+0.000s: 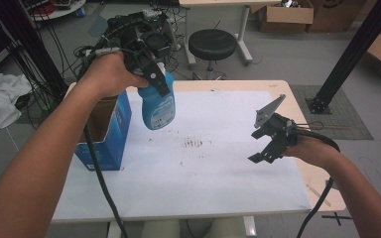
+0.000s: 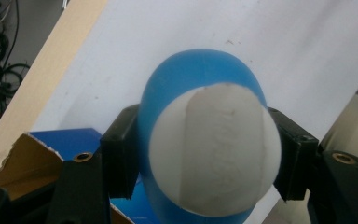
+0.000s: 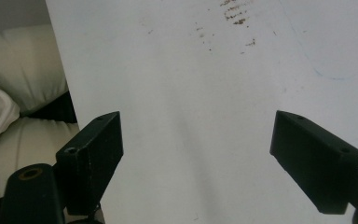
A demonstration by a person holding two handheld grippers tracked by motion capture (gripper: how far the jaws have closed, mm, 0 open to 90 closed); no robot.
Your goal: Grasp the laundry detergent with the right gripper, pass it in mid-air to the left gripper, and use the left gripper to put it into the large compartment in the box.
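Overhead, the left gripper [image 1: 155, 82] clamps a blue plastic bottle with a white cap [image 1: 158, 106], holding it in the air just beside an open blue cardboard box [image 1: 110, 130] on the white-covered table [image 1: 218, 178]. The right gripper [image 1: 268, 144] hovers well apart, its jaws spread and empty.

Along the left gripper [image 2: 205, 154], both pads press the bottle [image 2: 200, 70] below its cap.

Along the right gripper [image 3: 198, 154], the jaws stand wide over the white sheet [image 3: 191, 93].
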